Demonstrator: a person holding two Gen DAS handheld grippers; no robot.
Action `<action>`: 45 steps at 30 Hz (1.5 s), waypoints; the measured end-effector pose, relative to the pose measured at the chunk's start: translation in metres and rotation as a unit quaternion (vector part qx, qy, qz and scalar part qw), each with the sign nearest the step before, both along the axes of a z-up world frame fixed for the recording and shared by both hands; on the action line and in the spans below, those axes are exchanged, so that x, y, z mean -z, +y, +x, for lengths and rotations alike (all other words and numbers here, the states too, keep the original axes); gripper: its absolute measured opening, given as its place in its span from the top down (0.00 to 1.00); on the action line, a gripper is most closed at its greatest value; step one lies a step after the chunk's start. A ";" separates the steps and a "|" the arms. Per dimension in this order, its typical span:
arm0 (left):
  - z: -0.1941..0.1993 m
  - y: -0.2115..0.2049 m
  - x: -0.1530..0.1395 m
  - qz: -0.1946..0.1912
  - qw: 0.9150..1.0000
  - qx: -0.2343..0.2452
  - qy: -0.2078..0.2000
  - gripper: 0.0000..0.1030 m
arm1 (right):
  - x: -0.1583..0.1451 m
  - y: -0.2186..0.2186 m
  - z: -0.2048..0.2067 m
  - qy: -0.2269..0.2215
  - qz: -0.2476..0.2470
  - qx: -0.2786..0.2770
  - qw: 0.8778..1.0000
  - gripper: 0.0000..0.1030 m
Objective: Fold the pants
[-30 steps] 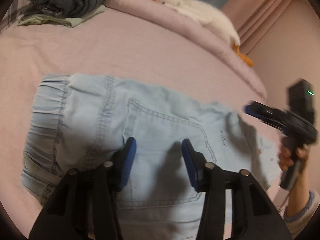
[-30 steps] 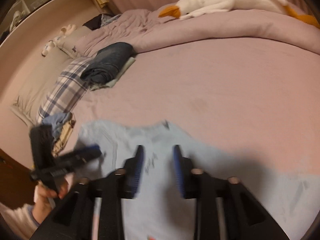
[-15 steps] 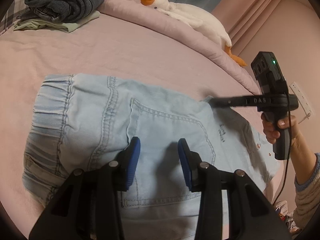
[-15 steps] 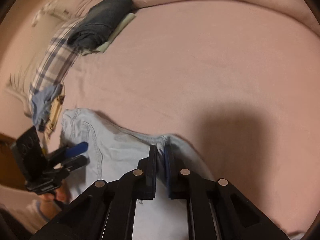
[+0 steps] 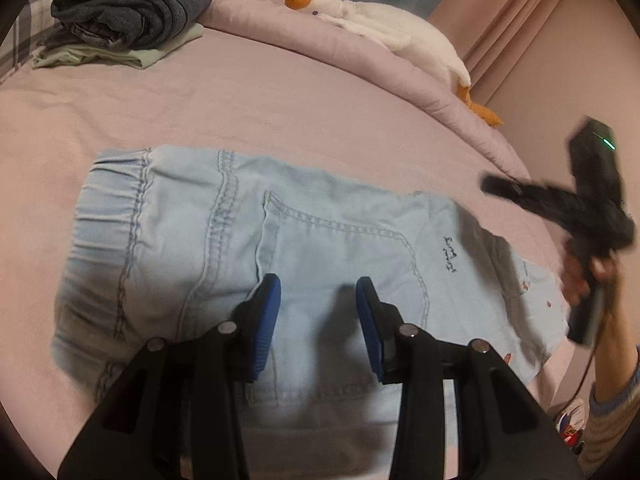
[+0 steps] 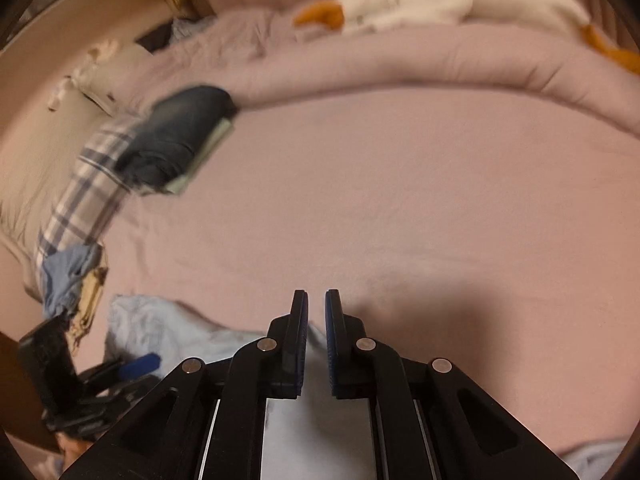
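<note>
While the pants (image 5: 248,264) lie flat on the bed (image 5: 280,100), back pocket up and elastic waistband to the left, my left tongs (image 5: 318,308) hover over the pocket with the pads spread wide and nothing between them. I judge they wait there to pin or pinch the cloth for the next fold. Off to the right, the right tongs (image 5: 516,194) are lifted clear of the leg end, blurred, so I cannot read their grip from here. Beyond, a rolled dark garment (image 5: 132,8) sits on a pale green one, and a plush goose (image 5: 380,28) rests along the duvet ridge by the curtains.

From the right wrist, the right tongs (image 6: 316,320) are nearly closed, a slim gap left, holding nothing that I can see, though the picture is smeared. Pale denim (image 6: 168,328) shows below and left of them, the left tongs (image 6: 136,364) beside it. Mauve sheet fills the rest, with a plaid pillow (image 6: 80,200) at the left.
</note>
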State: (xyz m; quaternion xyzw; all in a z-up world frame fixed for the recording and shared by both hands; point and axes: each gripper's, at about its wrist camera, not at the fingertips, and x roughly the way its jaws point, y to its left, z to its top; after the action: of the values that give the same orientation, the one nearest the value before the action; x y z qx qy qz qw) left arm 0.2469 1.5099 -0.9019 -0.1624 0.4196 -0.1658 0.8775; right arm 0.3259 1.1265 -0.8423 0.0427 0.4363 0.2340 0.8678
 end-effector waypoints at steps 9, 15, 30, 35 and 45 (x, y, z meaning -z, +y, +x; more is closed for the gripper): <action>-0.051 -0.021 -0.010 0.120 0.992 0.021 -0.019 0.61 | 0.053 0.047 -0.130 -0.052 -0.145 -0.127 0.980 0.94; -0.077 -0.011 -0.006 0.128 0.991 0.039 -0.007 0.59 | 0.068 0.057 -0.179 -0.071 -0.204 -0.158 0.964 0.94; -0.067 -0.123 0.012 0.109 0.989 0.100 -0.002 0.49 | 0.056 -0.021 -0.159 -0.058 -0.063 0.022 0.996 0.94; -0.076 -0.118 0.012 0.111 0.987 0.114 -0.009 0.49 | 0.057 -0.124 -0.168 -0.042 -0.038 0.115 0.992 0.94; -0.068 -0.121 0.010 0.110 0.989 0.097 0.019 0.43 | 0.046 -0.351 -0.195 -0.054 0.082 0.356 0.929 0.94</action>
State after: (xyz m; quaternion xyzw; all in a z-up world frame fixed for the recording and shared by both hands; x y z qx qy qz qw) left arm 0.1784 1.3887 -0.9115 -0.0266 0.4661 -0.1995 0.8616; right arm 0.1305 0.7757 -0.8883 0.2538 0.3238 -0.0533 0.9099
